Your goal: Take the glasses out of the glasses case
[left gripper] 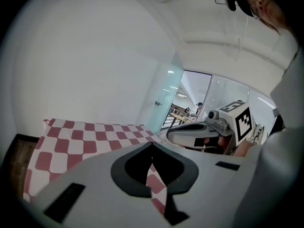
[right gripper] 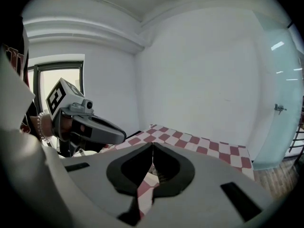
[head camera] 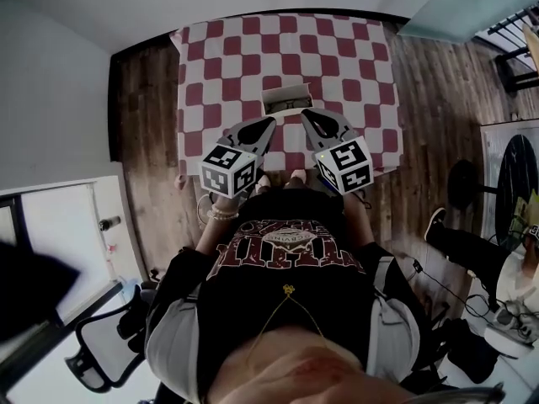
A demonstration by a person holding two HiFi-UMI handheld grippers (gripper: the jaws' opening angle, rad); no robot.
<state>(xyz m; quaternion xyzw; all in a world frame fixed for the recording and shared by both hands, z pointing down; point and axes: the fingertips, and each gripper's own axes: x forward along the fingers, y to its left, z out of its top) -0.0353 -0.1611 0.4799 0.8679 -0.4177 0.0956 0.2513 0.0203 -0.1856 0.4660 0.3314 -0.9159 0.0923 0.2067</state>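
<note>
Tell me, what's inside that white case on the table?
Something dark shows in the case, too small to identify. The rest of its inside is hidden.

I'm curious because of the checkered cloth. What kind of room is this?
Probably an office or workroom, though I can't be sure: there is a red-and-white checked tablecloth, a wooden floor, a black office chair and a glass partition.

No legible text, shirt print — too blurred to read
</note>
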